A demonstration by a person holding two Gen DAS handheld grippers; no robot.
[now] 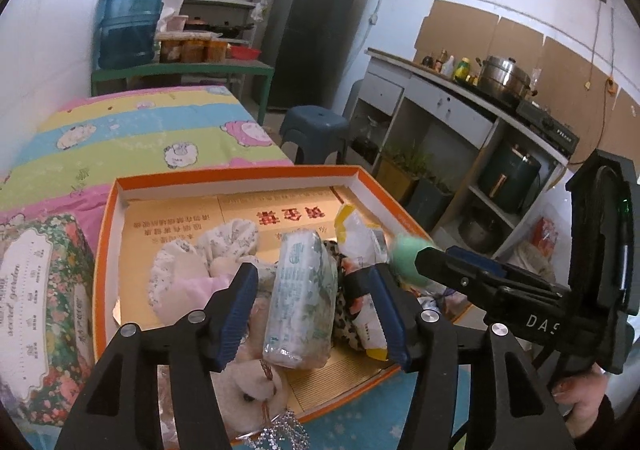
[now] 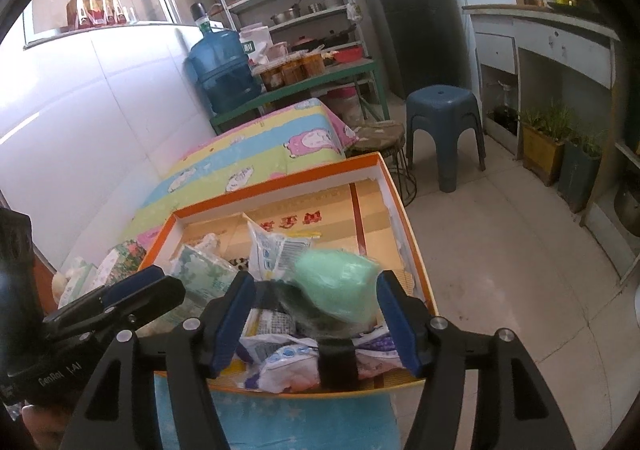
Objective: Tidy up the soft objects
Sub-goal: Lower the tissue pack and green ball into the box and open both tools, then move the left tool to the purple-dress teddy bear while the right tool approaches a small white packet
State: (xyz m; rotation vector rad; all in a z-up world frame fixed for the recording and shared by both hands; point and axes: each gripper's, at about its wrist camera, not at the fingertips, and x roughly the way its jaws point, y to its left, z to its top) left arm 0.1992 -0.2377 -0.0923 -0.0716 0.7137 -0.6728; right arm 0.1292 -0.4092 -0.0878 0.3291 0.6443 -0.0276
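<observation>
Placement step: right gripper (image 2: 316, 314), jaws wide apart around the loose green sponge (image 2: 340, 286), suits release low inside the orange box (image 2: 404, 210); left gripper (image 1: 312, 314) gapes, unloaded, astride the tissue pack (image 1: 300, 298).

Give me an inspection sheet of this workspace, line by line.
Surface: table under a cartoon-print cloth.
Job's things: orange box holding a tissue pack, floral cloth, snack bags; green soft ball above the box between the right gripper's fingers, blurred.
Clutter: floral tissue box left of the orange box; plush toy at its near edge.
Grippers: left gripper open above the tissue pack; right gripper open around the ball.
Cables: wall cable.
Surroundings: water jug, fridge, stool.
</observation>
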